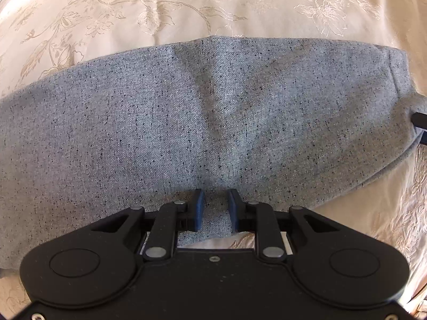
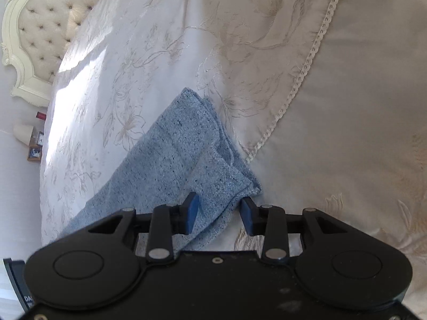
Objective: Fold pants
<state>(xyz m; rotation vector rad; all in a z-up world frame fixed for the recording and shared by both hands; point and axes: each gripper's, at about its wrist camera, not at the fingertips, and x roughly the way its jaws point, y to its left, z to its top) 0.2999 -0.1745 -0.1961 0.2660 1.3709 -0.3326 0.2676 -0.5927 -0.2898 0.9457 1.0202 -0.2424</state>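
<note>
The pants (image 1: 186,122) are blue-grey speckled fabric lying flat across a cream floral bedspread (image 1: 106,13). In the left wrist view my left gripper (image 1: 215,210) is open just over the near edge of the pants, with fabric showing between its blue pads. In the right wrist view the hem end of the pants (image 2: 186,160) lies folded in layers on the bedspread. My right gripper (image 2: 220,214) is open, its jaws either side of the near corner of the fabric. The other gripper's tip (image 1: 420,120) shows at the right edge of the left wrist view.
A tufted cream headboard (image 2: 40,26) stands at the upper left of the right wrist view. A small lamp and framed pictures (image 2: 30,141) sit beside the bed. A lace trim line (image 2: 299,85) runs across the bedspread (image 2: 347,106).
</note>
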